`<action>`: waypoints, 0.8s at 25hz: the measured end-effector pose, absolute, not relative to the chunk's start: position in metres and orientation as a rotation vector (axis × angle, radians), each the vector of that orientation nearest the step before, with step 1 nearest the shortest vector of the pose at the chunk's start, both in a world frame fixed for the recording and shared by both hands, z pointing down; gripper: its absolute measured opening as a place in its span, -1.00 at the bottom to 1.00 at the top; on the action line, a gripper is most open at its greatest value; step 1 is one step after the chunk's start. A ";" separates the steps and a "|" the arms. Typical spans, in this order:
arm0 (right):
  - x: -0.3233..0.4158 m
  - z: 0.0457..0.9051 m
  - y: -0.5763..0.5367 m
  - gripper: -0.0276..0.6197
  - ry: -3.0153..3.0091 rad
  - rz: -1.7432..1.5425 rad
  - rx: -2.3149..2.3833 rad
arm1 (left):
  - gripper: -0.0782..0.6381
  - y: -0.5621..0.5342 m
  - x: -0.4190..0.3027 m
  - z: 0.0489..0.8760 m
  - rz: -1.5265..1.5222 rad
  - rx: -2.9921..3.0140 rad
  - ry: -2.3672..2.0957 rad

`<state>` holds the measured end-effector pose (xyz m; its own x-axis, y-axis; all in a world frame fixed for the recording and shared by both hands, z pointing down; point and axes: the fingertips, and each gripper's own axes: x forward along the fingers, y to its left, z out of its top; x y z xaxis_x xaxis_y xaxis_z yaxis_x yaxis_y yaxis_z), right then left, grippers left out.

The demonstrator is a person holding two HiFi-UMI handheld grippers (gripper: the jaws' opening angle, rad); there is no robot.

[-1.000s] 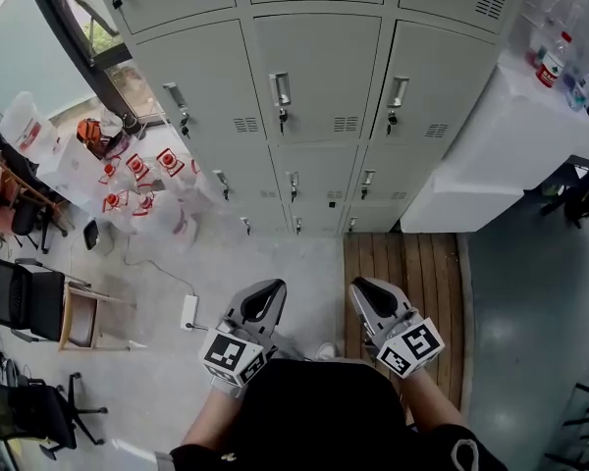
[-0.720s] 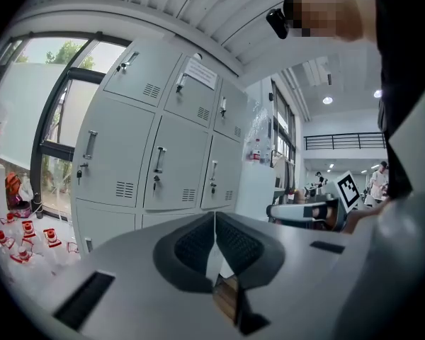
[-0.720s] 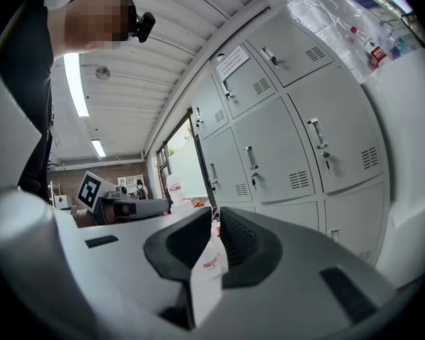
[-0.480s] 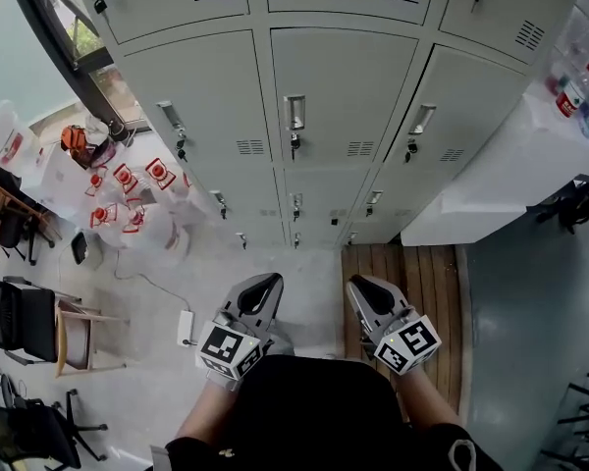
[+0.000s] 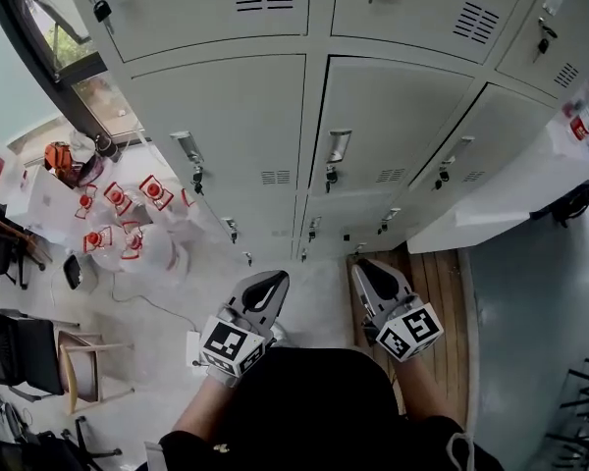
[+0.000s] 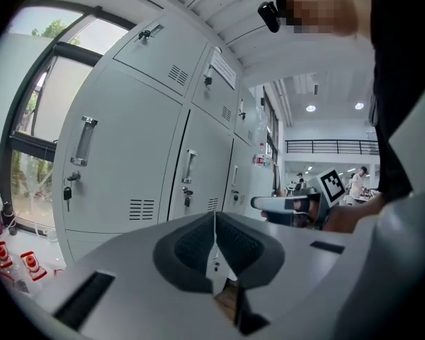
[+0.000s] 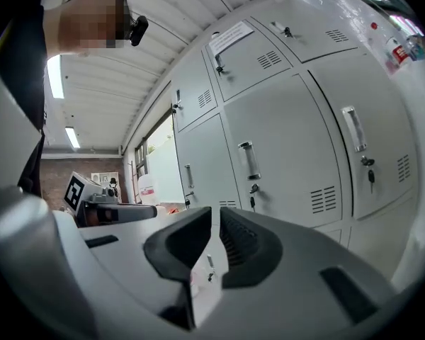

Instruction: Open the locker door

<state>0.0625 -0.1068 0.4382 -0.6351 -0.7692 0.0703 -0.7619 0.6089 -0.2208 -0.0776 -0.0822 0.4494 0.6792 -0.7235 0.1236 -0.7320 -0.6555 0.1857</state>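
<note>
A bank of grey metal lockers stands ahead, all doors closed. Each door has a chrome handle with a key lock below: the middle door's handle, the left door's handle, the right door's handle. My left gripper and right gripper are held side by side at waist height, pointing at the lockers and well short of them. The left gripper is shut with nothing in it. So is the right gripper. A door handle lies ahead of the right gripper, apart from it.
Several water jugs with red labels stand on the floor at the left under a window. Chairs are at the lower left. A white counter abuts the lockers on the right, with a wooden floor panel beside it.
The lockers have come closer and larger in the head view. Both grippers have moved forward toward them, still shut and side by side.
</note>
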 end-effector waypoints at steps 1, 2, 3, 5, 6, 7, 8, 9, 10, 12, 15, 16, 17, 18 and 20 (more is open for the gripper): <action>0.056 0.436 -0.116 -0.75 2.785 -0.343 -1.338 | -0.71 -0.088 -0.084 0.450 0.058 2.677 -1.163; 0.049 0.434 -0.125 -0.75 2.780 -0.327 -1.348 | -0.71 -0.093 -0.090 0.451 0.061 2.683 -1.152; 0.043 0.431 -0.133 -0.75 2.773 -0.311 -1.358 | -0.71 -0.097 -0.096 0.452 0.065 2.688 -1.142; 0.034 0.425 -0.148 -0.75 2.759 -0.278 -1.382 | -0.71 -0.104 -0.105 0.454 0.074 2.696 -1.127; 0.031 0.422 -0.154 -0.75 2.752 -0.262 -1.394 | -0.71 -0.107 -0.109 0.454 0.077 2.698 -1.123; 0.027 0.419 -0.161 -0.75 2.745 -0.248 -1.403 | -0.71 -0.110 -0.112 0.454 0.078 2.698 -1.121; 0.025 0.416 -0.168 -0.75 2.740 -0.237 -1.408 | -0.71 -0.114 -0.115 0.454 0.078 2.698 -1.123; 0.022 0.412 -0.174 -0.75 2.735 -0.230 -1.407 | -0.71 -0.117 -0.118 0.454 0.077 2.695 -1.127; 0.020 0.408 -0.181 -0.75 2.732 -0.225 -1.402 | -0.71 -0.119 -0.120 0.453 0.074 2.691 -1.134; 0.018 0.400 -0.194 -0.75 2.728 -0.219 -1.393 | -0.71 -0.125 -0.122 0.451 0.066 2.678 -1.152; 0.019 0.390 -0.213 -0.74 2.728 -0.194 -1.391 | -0.71 -0.133 -0.122 0.448 0.061 2.656 -1.192; 0.020 0.388 -0.220 -0.72 2.730 -0.189 -1.383 | -0.71 -0.137 -0.122 0.448 0.060 2.649 -1.210; 0.020 0.388 -0.227 -0.66 2.733 -0.189 -1.369 | -0.71 -0.140 -0.121 0.448 0.059 2.642 -1.230; 0.021 0.387 -0.234 -0.62 2.736 -0.192 -1.353 | -0.71 -0.143 -0.121 0.447 0.057 2.632 -1.250; 0.020 0.384 -0.246 -0.61 2.748 -0.186 -1.326 | -0.71 -0.149 -0.120 0.445 0.051 2.612 -1.288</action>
<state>0.0197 -0.2462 0.3836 -0.6206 -0.7838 -0.0232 -0.7735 0.6167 -0.1460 -0.1198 -0.1495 0.4445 0.6134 -0.7787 0.1314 -0.7867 -0.5880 0.1880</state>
